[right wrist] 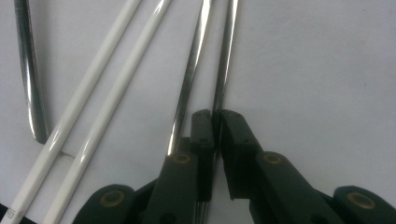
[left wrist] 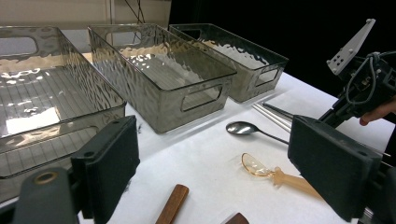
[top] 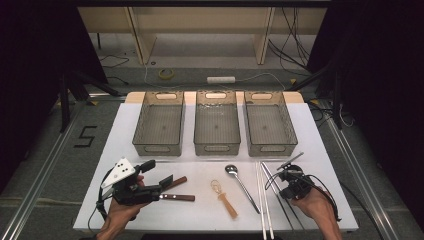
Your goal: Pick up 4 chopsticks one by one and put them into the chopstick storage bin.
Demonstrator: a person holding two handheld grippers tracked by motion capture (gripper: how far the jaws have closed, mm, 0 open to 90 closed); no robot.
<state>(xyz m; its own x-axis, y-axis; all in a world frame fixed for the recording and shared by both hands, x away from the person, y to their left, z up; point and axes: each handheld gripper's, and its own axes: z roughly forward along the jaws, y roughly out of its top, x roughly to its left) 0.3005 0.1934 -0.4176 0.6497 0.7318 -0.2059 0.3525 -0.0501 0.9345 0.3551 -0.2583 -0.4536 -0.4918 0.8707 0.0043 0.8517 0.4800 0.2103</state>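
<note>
The right gripper (right wrist: pixel 215 122) has its jaws pinched nearly together on one metal chopstick (right wrist: pixel 223 70), low against the white table (top: pixel 320 150) near the front right corner; its twin (right wrist: pixel 189 79) lies just beside the left jaw, outside the grip, so it looks as though only one stick would come up. Gripping near the end probably makes the long stick hang and swing when lifted. Two white chopsticks (right wrist: pixel 88 107) lie close to the left, then a metal spoon (top: pixel 239 181) and an amber plastic spoon (top: pixel 225 197) toward the middle of the front edge. The left gripper (top: pixel 159 181) hovers at the front left with jaws wide open and empty, above two wooden-handled utensils (top: pixel 176 191). Three empty clear bins (top: pixel 216 147) line the back edge, probably as sorting targets, with bare table between them and the cutlery for carrying.
</note>
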